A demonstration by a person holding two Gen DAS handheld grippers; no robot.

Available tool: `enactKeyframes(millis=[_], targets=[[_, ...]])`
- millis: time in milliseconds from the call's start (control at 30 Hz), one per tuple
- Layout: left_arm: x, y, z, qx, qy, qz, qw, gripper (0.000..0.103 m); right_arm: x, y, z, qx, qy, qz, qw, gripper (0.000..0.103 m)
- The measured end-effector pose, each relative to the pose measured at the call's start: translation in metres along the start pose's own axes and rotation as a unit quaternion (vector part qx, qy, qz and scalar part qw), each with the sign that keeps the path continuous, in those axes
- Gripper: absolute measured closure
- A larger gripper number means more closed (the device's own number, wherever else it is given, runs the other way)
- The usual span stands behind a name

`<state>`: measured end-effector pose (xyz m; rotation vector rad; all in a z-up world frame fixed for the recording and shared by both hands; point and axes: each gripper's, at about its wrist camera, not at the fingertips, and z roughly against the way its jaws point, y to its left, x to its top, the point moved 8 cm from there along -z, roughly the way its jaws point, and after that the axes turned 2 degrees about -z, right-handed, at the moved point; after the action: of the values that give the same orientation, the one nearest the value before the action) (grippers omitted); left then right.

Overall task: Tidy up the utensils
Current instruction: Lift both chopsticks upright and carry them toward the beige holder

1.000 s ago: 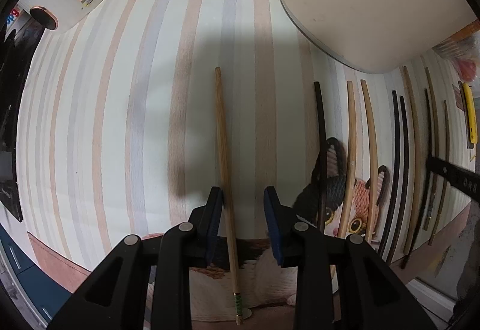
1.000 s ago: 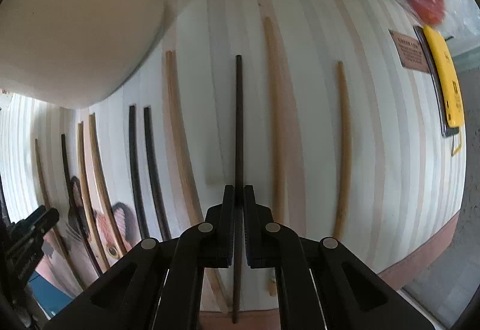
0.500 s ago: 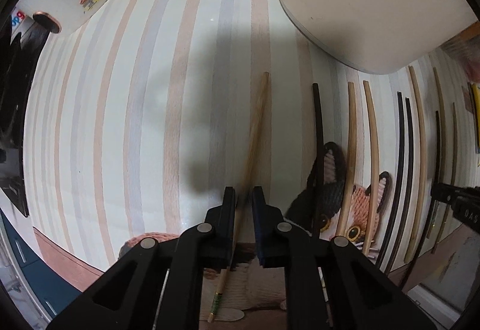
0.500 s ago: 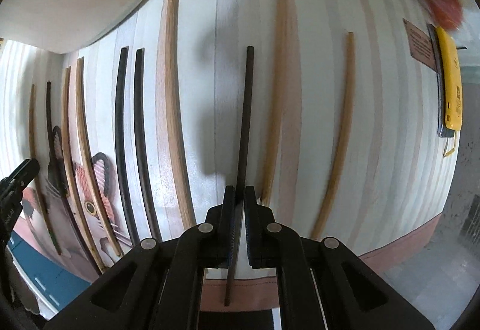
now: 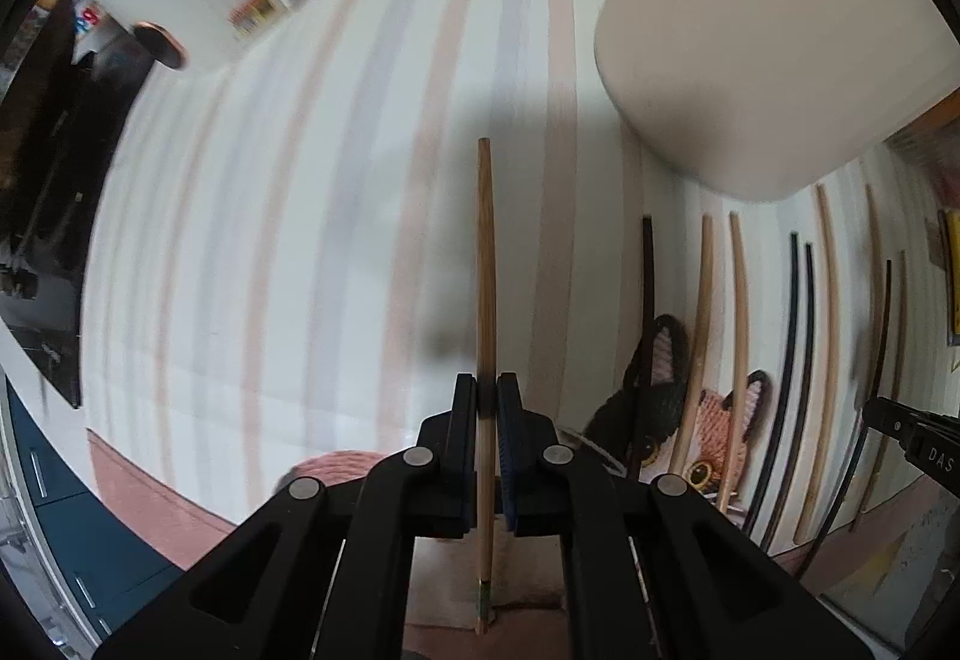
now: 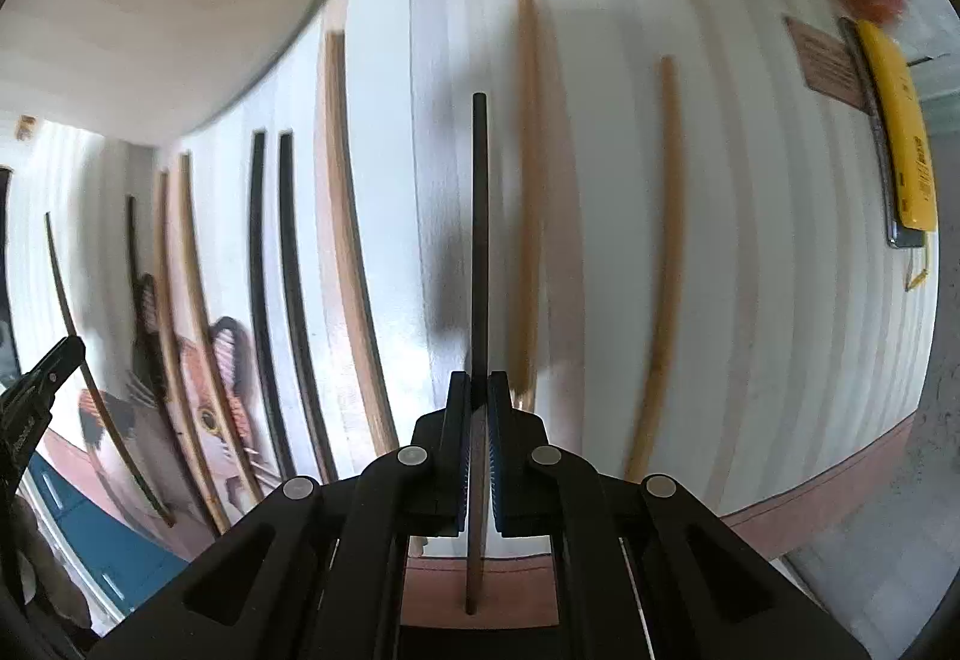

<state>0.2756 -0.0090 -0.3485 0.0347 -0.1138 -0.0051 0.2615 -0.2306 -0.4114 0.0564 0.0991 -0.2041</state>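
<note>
My left gripper (image 5: 487, 390) is shut on a light wooden chopstick (image 5: 485, 264) and holds it above the striped tablecloth (image 5: 300, 240). My right gripper (image 6: 478, 390) is shut on a black chopstick (image 6: 479, 216), also lifted off the cloth. Several more chopsticks lie in a row on the cloth: wooden ones (image 6: 528, 150) (image 6: 663, 252) (image 6: 342, 216) and black ones (image 6: 270, 270) in the right wrist view, and the same row (image 5: 738, 348) at the right of the left wrist view. The right gripper's tip (image 5: 912, 429) shows at the left wrist view's right edge.
A large cream container (image 5: 762, 30) stands at the back, also in the right wrist view (image 6: 150, 0). A cat-patterned mat (image 5: 690, 420) lies under some chopsticks. A yellow tool (image 6: 900, 120) lies at the far right. A white box (image 5: 198, 0) is at back left.
My left gripper closed on the wooden chopstick and lifted it. My right gripper, shut on the black chopstick throughout, has drawn it back and up from the cloth.
</note>
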Motion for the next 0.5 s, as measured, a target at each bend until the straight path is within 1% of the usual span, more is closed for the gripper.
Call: enactKeyframes(millis=[100, 167, 233, 300, 400, 500], targets=[[0.004, 0.004, 0.016, -0.002, -0.018, 0.014, 0.9997, 0.099, 0.0, 0.0, 0.016, 0.007, -0.025, 0.004, 1.0, 0.097], [0.007, 0.007, 0.028, -0.003, -0.03, 0.02, 0.9993, 0.099, 0.0, 0.003, 0.031, 0.02, -0.042, 0.002, 0.999, 0.098], [0.01, 0.01, 0.041, 0.0, -0.049, 0.024, 0.9985, 0.099, 0.0, 0.006, 0.044, 0.026, -0.059, 0.005, 0.998, 0.098], [0.011, 0.014, 0.053, 0.009, -0.07, 0.025, 0.9972, 0.099, -0.001, 0.011, 0.063, 0.028, -0.084, 0.015, 0.996, 0.098], [0.01, 0.026, 0.067, 0.025, -0.099, 0.026, 0.9944, 0.099, -0.005, 0.017, 0.085, 0.029, -0.108, 0.03, 0.993, 0.098], [0.009, 0.029, 0.08, 0.025, -0.116, 0.036, 0.9922, 0.099, -0.006, 0.028, 0.105, 0.029, -0.137, 0.047, 0.989, 0.098]])
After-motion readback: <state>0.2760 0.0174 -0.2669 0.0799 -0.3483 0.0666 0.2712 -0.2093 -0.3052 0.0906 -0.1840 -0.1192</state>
